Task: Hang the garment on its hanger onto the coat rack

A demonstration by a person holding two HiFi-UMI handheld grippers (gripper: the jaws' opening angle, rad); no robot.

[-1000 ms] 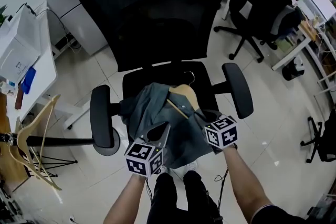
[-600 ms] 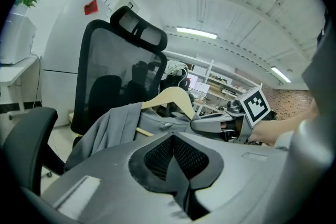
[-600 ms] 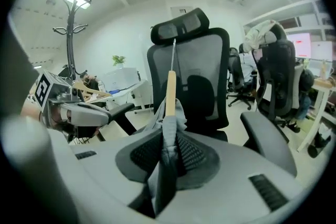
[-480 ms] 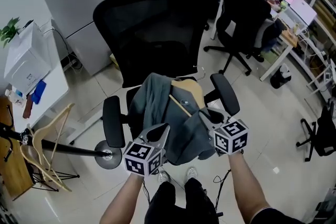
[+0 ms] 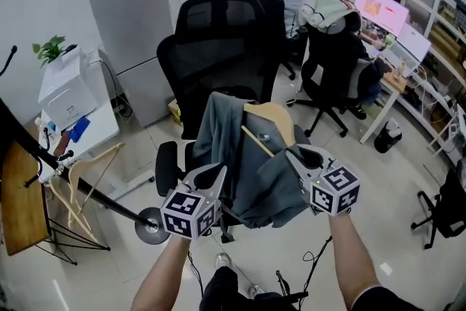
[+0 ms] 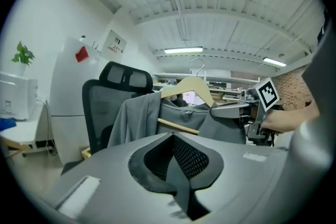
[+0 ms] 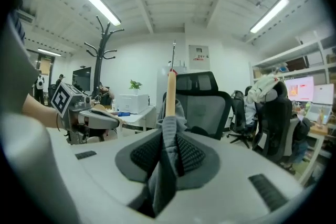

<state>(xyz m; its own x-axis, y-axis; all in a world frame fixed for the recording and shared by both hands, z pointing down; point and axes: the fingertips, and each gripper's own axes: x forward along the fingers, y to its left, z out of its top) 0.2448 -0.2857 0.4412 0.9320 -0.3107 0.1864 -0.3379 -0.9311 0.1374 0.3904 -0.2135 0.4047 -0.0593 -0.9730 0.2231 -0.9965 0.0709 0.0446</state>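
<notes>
Both clamped on grey garment [image 5: 251,171] draped over wooden hanger [image 5: 271,116]: left gripper [image 5: 212,177] at near-left hem, right gripper [image 5: 302,156] at right shoulder.

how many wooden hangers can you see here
2. One wooden hanger carries the grey garment, in front of the black office chair. The other hangs bare on the black coat rack at the left. More may be hidden.

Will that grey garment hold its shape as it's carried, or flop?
Probably floppy: the garment sags in folds between the left claw and right claw. The wooden hanger looks stiff, so it likely keeps the shoulders spread.
</notes>
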